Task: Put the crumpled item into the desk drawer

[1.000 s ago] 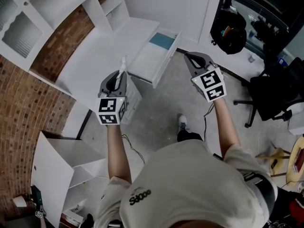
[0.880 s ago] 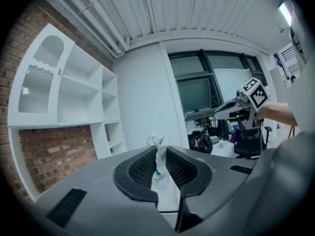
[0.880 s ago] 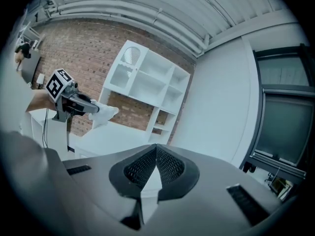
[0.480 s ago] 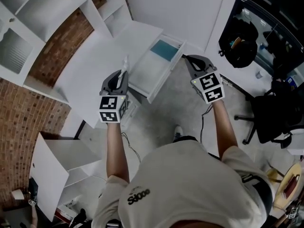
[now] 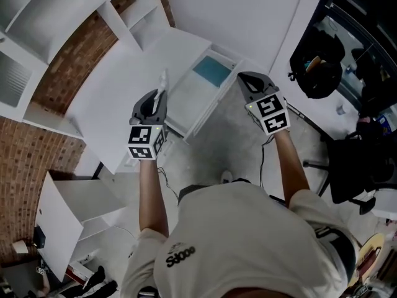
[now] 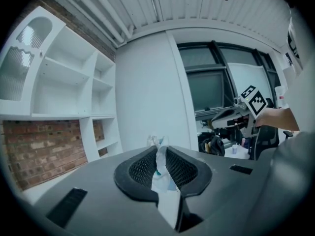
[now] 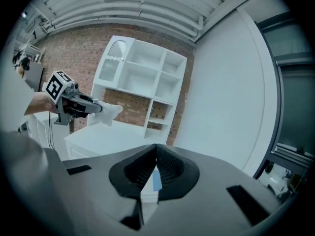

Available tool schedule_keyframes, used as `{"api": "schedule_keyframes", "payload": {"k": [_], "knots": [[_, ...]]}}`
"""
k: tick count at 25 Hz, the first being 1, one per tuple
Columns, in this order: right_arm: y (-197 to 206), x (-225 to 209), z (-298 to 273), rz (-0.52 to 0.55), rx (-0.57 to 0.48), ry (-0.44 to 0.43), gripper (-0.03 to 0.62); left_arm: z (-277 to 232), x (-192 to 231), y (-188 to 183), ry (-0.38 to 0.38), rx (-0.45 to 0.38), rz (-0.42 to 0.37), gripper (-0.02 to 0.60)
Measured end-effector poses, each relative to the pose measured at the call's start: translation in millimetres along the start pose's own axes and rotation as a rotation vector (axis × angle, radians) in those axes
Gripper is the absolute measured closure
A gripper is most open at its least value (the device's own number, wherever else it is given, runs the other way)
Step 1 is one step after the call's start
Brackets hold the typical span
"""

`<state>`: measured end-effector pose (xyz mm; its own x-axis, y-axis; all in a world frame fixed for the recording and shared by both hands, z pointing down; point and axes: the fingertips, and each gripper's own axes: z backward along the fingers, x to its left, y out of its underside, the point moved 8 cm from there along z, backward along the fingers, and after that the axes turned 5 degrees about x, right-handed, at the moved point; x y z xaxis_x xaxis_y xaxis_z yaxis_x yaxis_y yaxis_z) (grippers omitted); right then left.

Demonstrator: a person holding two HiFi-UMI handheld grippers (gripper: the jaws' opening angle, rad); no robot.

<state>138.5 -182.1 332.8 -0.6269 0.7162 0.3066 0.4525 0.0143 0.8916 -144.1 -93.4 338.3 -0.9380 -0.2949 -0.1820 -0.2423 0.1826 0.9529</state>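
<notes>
In the head view my left gripper (image 5: 162, 93) is shut on a crumpled white item (image 5: 163, 79) that sticks up past its tips. It hovers over the white desk (image 5: 124, 85), just left of the open drawer (image 5: 186, 107). A blue sheet (image 5: 211, 71) lies inside the drawer. In the left gripper view the crumpled item (image 6: 161, 173) is pinched between the mesh pads. My right gripper (image 5: 243, 77) is at the drawer's right side, its jaws touching with nothing between them; the right gripper view shows its tips (image 7: 156, 149) together, and the left gripper (image 7: 81, 104) with the crumpled item (image 7: 111, 112).
White shelving (image 5: 56, 17) stands against a brick wall (image 5: 31, 148) behind the desk. A white cabinet (image 5: 74, 213) sits on the floor at lower left. A black office chair (image 5: 353, 166) and a black bag (image 5: 319, 73) are at the right. A cable (image 5: 263, 166) trails on the floor.
Both grippers have moved forward towards the desk, so the open drawer now lies between them. The left gripper still holds the crumpled item; the right stays shut.
</notes>
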Motion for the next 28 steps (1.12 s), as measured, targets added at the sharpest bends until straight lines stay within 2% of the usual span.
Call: {"api": "schedule_keyframes", "payload": {"k": [2, 6, 7, 13, 23, 28], "knots": [[4, -7, -11, -0.022, -0.001, -0.007, 0.591, -10, 1, 3, 0.002, 0.009, 0.008, 0.52], [7, -17, -31, -0.196, -0.072, -0.063, 0.591, -30, 11, 15, 0.031, 0.041, 0.045, 0.522], [7, -18, -36, -0.211, -0.083, -0.078, 0.591, -35, 15, 19, 0.038, 0.049, 0.053, 0.522], [19, -15, -75, -0.152, -0.03, -0.089, 0.591, -75, 35, 44, 0.098, 0.1, 0.069, 0.52], [38, -37, -160, -0.187, 0.064, -0.064, 0.591, -181, 94, 57, 0.231, 0.14, 0.07, 0.52], [48, -44, -190, -0.18, 0.113, -0.079, 0.591, -235, 103, 70, 0.303, 0.187, 0.054, 0.52]]}}
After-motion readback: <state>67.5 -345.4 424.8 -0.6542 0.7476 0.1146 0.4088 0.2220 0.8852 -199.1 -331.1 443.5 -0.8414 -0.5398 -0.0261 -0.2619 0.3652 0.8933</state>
